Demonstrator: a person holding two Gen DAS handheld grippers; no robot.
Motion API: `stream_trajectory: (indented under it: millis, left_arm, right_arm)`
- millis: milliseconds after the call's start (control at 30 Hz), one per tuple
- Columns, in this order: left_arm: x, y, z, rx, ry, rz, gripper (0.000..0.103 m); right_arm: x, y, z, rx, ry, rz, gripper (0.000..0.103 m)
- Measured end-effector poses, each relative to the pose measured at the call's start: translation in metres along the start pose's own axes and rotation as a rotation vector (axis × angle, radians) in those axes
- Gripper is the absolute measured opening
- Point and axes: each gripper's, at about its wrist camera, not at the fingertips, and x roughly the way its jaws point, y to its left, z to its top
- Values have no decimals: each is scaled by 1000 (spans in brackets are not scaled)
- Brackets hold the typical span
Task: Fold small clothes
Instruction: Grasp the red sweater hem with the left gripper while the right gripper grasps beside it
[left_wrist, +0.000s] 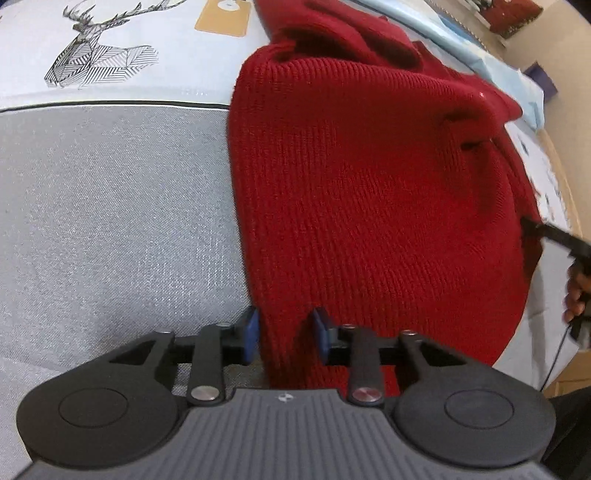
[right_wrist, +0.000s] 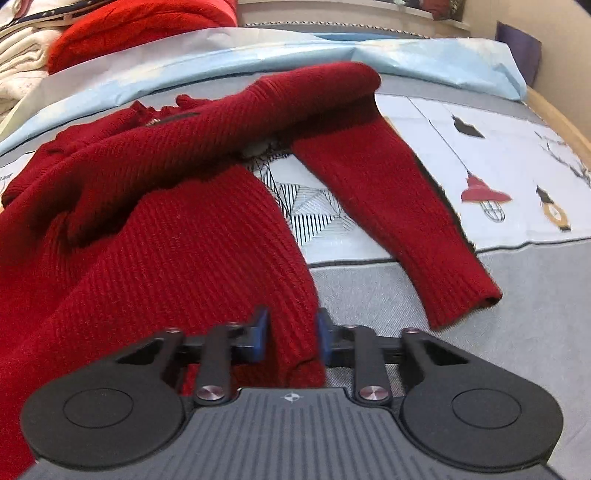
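Observation:
A dark red knitted sweater (left_wrist: 369, 192) lies on a grey bedspread (left_wrist: 110, 221). In the left wrist view my left gripper (left_wrist: 286, 338) has its blue pads around the sweater's near left hem corner. The right gripper's finger (left_wrist: 554, 236) shows at the sweater's right edge. In the right wrist view my right gripper (right_wrist: 291, 338) has its pads around the near right hem corner of the sweater (right_wrist: 166, 240). One sleeve (right_wrist: 399, 218) stretches out to the right, flat on the bed. The upper body is bunched at the back.
The bedspread has a white printed panel with a deer drawing (left_wrist: 99, 55) and lamp drawings (right_wrist: 484, 192). A light blue sheet (right_wrist: 258, 62) lies behind. Folded white and red clothes (right_wrist: 74, 33) are stacked at the back left. A wooden edge (right_wrist: 561, 118) runs at right.

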Motion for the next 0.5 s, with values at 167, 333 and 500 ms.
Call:
stream_trajectory:
  millis: [167,333,500]
  left_arm:
    - [-12,-14,-1,63,-34,35,9]
    - [-51,-25,-11,96,-141,9,6]
    - [-88,-27,-32,195,-185,93,6]
  right_arm:
    - [-57,-12,7,22,-104,51,14]
    - [-136,-37,-20,5,-146,97,13]
    - [-173,-59,-73,-60,51,188,14]
